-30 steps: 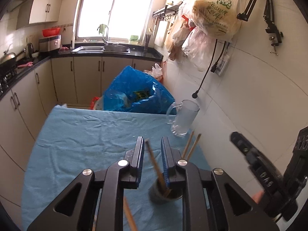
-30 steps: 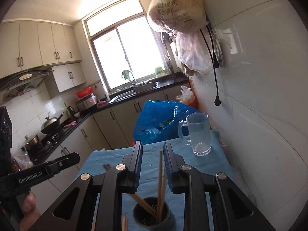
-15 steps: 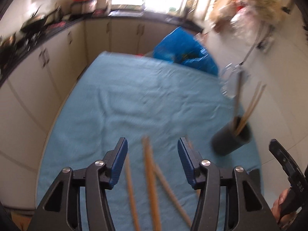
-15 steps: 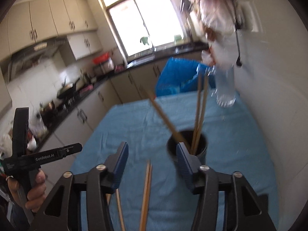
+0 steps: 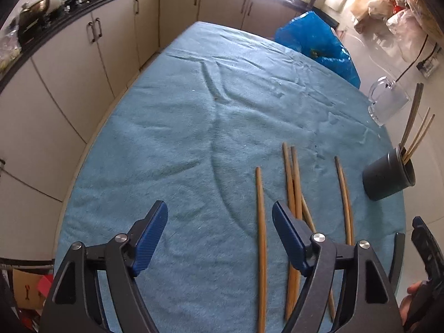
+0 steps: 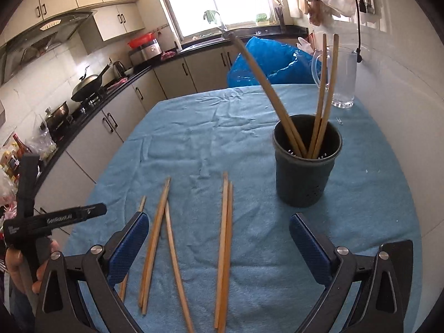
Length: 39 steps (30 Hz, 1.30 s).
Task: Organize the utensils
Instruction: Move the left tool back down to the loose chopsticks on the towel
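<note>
Lying loose: wooden chopsticks spread on the blue towel, running roughly 6 to 12 o'clock; in the right wrist view a pair lies side by side at centre, more sticks at about 8 o'clock, some crossing.
Holder: dark round utensil cup stands upright on the towel at about 2 o'clock in the right wrist view; three chopsticks stand in it, one leaning toward 11 o'clock.
Left gripper: claw wide, nothing between the blue pads; it hangs above the towel, one chopstick showing just inside its right finger.
Right gripper: claw wide, holding nothing; the centre pair of sticks lies in the gap below it.
Holder from the left wrist view: cup at 3 o'clock, apart from the loose sticks.
Background: clear glass mug at 1 o'clock beyond the cup, blue plastic bag at the table's far edge.
</note>
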Each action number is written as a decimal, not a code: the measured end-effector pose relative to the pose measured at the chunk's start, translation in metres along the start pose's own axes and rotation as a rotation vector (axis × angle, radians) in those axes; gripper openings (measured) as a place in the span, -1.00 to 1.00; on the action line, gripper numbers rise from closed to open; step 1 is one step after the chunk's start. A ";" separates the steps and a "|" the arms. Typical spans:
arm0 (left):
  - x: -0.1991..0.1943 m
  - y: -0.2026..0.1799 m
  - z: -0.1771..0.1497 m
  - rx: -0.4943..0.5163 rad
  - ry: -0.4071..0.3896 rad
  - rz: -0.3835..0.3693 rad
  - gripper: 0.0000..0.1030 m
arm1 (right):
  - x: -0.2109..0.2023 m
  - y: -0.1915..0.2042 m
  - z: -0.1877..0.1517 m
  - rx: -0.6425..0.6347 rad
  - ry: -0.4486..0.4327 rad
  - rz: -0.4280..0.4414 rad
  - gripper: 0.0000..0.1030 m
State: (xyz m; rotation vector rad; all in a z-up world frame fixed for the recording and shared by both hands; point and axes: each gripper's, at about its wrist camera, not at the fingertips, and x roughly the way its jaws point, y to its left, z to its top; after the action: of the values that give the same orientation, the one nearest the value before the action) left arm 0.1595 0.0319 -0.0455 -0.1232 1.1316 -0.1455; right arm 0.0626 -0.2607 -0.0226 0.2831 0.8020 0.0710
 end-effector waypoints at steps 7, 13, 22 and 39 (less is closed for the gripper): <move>0.035 -0.037 0.035 0.048 0.063 0.016 0.49 | 0.001 -0.004 -0.006 0.033 0.021 -0.001 0.99; 0.066 -0.065 0.048 0.081 0.108 0.055 0.49 | -0.008 -0.013 -0.005 0.041 0.005 -0.007 0.99; 0.085 -0.071 0.045 0.124 0.112 0.157 -0.71 | -0.006 -0.021 -0.007 0.062 0.013 0.003 0.99; 0.073 -0.089 0.052 0.133 0.120 0.008 -0.51 | -0.003 -0.021 0.000 0.075 0.006 0.001 0.99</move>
State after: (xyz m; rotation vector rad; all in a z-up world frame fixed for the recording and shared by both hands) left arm 0.2322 -0.0672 -0.0738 0.0086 1.2382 -0.2230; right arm 0.0597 -0.2814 -0.0259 0.3548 0.8117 0.0427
